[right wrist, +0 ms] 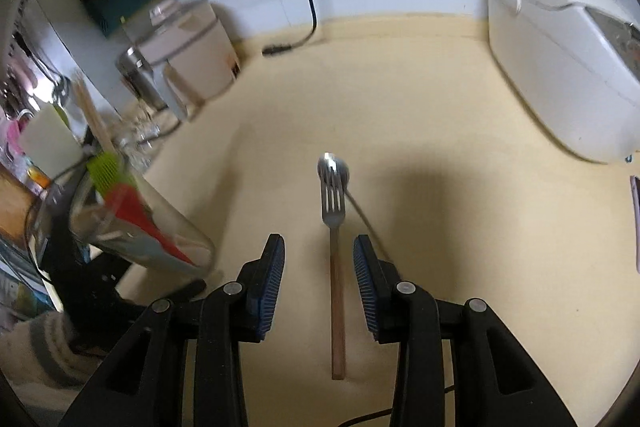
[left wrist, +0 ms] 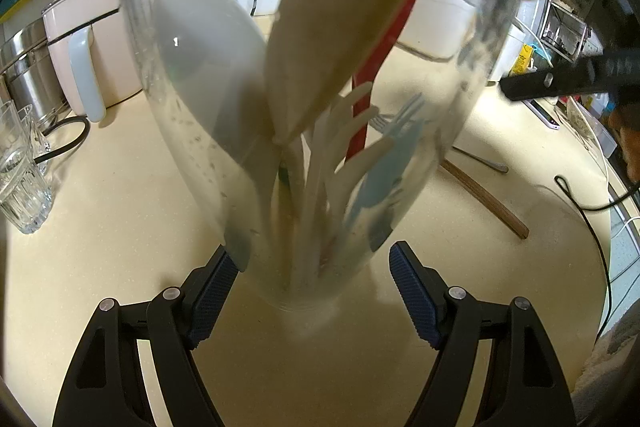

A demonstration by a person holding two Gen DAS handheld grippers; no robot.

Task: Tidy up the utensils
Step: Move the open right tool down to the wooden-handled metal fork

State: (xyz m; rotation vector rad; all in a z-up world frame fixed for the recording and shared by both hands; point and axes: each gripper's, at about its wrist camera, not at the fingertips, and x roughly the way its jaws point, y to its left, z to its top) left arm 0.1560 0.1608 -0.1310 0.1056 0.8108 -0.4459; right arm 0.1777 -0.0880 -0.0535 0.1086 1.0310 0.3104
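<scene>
My left gripper (left wrist: 314,267) is shut on the base of a tilted clear glass jar (left wrist: 192,131). The jar holds a wooden spatula (left wrist: 340,27), a red spatula (left wrist: 380,67), a white ladle (left wrist: 200,59) and pale plastic forks (left wrist: 344,131). From the right wrist, the same jar (right wrist: 172,239) leans at the left with a green brush (right wrist: 106,167) sticking out. On the counter a metal fork with a wooden handle (right wrist: 338,307) lies with its tines over a metal spoon (right wrist: 334,167). My right gripper (right wrist: 319,267) is open, its fingers on either side of the fork handle and clear of it.
A white kettle (left wrist: 84,39), a steel pot (left wrist: 24,67) and drinking glasses (left wrist: 20,167) stand at the counter's left. A white rice cooker (right wrist: 560,67) sits at the back right. A black cable (left wrist: 592,227) trails along the right edge. A sleeve (right wrist: 44,347) shows at lower left.
</scene>
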